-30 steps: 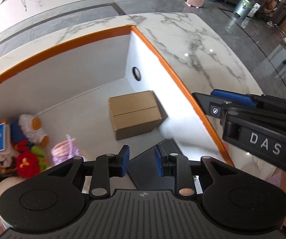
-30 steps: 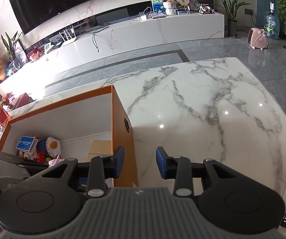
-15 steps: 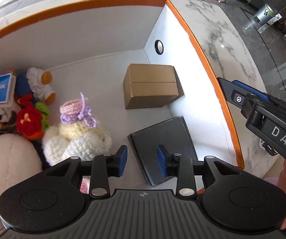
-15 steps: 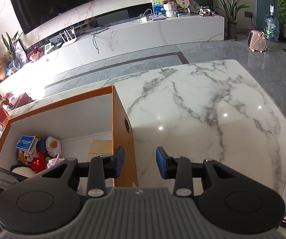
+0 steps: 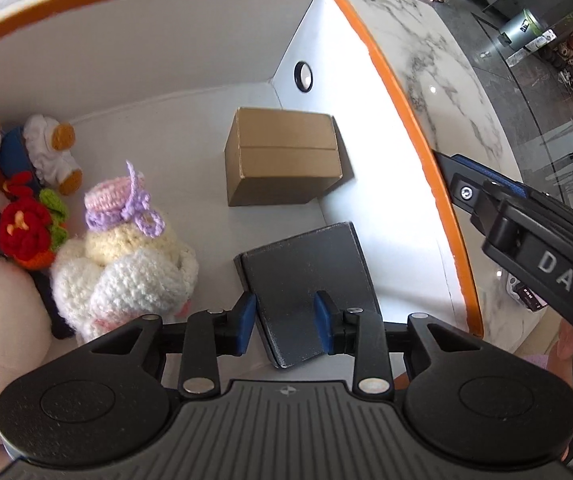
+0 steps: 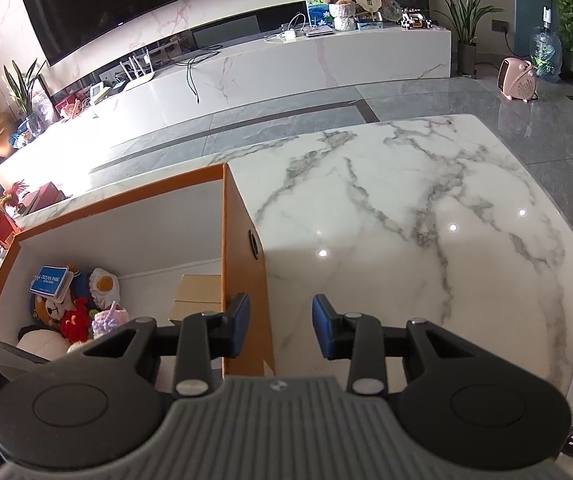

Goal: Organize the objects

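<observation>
left gripper [image 5: 282, 322] points steeply down into the open orange-rimmed white storage box [image 5: 386, 76], its blue pads apart with nothing pinched; the dark grey flat rectangular case [image 5: 306, 276] lies on the box floor below and shows between them, looks like it is lying free, not held. it lies at the right wall, just in front of the closed brown cardboard carton [image 5: 282, 156], so the hard flat items take the right side. soft stuff is bunched on the left: white crocheted plush with pink and purple hat [image 5: 126, 252], red knitted flower [image 5: 26, 228], white duck-like plush with orange feet [image 5: 52, 156], blue card with white print [image 6: 48, 282] on top of the pile. grouping by type seems the point, leaves floor space in the middle.

right gripper [image 6: 280, 330] hangs empty, pads parked apart, over the box's right edge and the white marble desk with grey veins [image 6: 406, 220], outside the box, likely waiting clear of the other hand. desk looks bare near it, so most sorting seems done.
</observation>
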Demonstrator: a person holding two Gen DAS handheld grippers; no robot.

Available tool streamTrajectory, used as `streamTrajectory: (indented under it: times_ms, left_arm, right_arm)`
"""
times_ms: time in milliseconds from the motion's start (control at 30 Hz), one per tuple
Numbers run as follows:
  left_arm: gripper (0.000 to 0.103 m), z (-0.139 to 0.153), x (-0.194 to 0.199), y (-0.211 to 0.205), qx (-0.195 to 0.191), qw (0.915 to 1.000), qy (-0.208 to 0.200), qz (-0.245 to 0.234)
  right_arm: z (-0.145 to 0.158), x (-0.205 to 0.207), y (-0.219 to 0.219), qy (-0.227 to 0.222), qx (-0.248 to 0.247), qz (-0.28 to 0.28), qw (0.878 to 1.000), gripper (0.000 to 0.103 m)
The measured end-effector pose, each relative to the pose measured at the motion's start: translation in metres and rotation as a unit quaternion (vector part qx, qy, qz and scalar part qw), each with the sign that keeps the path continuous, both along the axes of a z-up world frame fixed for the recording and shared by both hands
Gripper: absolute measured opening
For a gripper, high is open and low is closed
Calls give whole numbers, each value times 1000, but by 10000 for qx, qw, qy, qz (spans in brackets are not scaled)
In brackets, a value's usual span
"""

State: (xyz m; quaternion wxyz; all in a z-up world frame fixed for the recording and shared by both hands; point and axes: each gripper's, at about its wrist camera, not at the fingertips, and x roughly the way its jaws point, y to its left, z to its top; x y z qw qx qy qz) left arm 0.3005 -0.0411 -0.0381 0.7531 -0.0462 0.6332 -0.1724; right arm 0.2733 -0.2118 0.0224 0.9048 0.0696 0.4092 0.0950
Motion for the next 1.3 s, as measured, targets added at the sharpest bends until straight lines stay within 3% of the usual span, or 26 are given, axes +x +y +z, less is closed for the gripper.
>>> streamTrajectory:
  times_ms: [167,267,433,767,933,1300]
  left_arm:
    - [41,27,-1,0,192,9960,-861,-159]
    - [52,42,9,6,145,9905,-1363,101]
    - [54,45,37,7,117,9821,-1803,541]
    - [54,7,68,15,-359,9894,-993,994]
    - [50,2,68,20,-758,9885,-721,1092]
    - [50,2,59,20,-788,9909,-285,1049]
  right_arm:
    - [0,1,1,-29,-39,2,10000,38]
    - [1,3,4,-73,-102,2,9999,38]
    - [1,5,8,-116,-208,13,9997,38]
    - [0,6,6,-127,-130,25,9998,38]
    - [0,7,6,-139,-120,23,9998,38]
    - [0,6,8,-168,-156,14,9997,38]
